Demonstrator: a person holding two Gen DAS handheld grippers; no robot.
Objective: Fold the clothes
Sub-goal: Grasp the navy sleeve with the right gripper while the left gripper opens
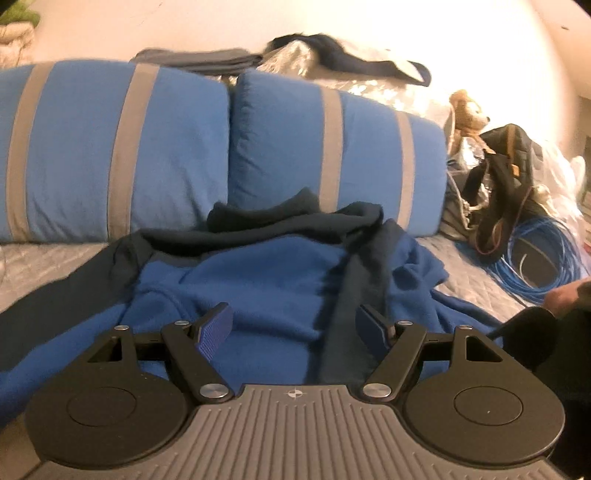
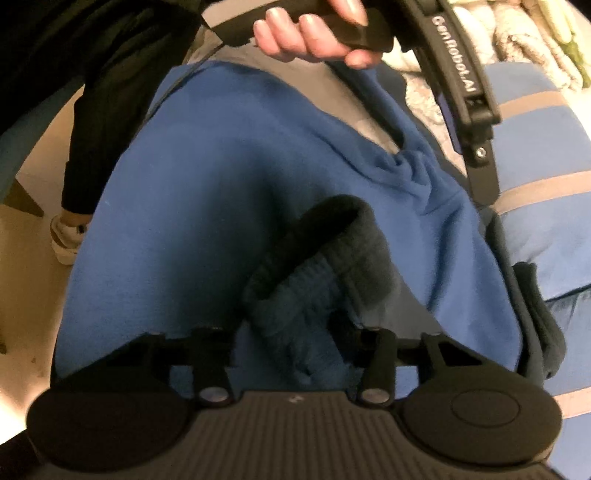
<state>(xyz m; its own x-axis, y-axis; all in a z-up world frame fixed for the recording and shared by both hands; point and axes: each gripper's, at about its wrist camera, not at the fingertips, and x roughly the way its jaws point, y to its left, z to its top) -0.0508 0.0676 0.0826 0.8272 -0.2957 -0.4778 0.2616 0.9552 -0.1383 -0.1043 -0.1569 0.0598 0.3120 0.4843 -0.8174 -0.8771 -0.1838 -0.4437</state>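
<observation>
Our left gripper [image 1: 293,326] hangs released over the blue fleece garment [image 1: 258,291], its blue pads [image 1: 216,330] spread wide with nothing between them. Under it the garment lies rumpled on the grey quilted bed cover [image 1: 476,280], its dark collar [image 1: 295,218] bunched toward the two blue pillows with grey stripes [image 1: 177,147] along the bed's far edge. Beyond the pillows we see a stack of dark folded clothes [image 1: 199,61]; toward the bed's right corner sit a teddy bear [image 1: 469,110], a dark bag [image 1: 506,162] and a coil of blue cable [image 1: 535,266].

Our right gripper [image 2: 295,332] points steeply down into the same garment at its dark ribbed cuff [image 2: 332,236], which loops up just ahead of the jaws. Fabric is gathered between them, but the fingertips are lost in shadow and blur, so we cannot tell whether they pinch it. Farther out, a hand [image 2: 314,35] holds the other gripper's black handle above the garment's far side.
</observation>
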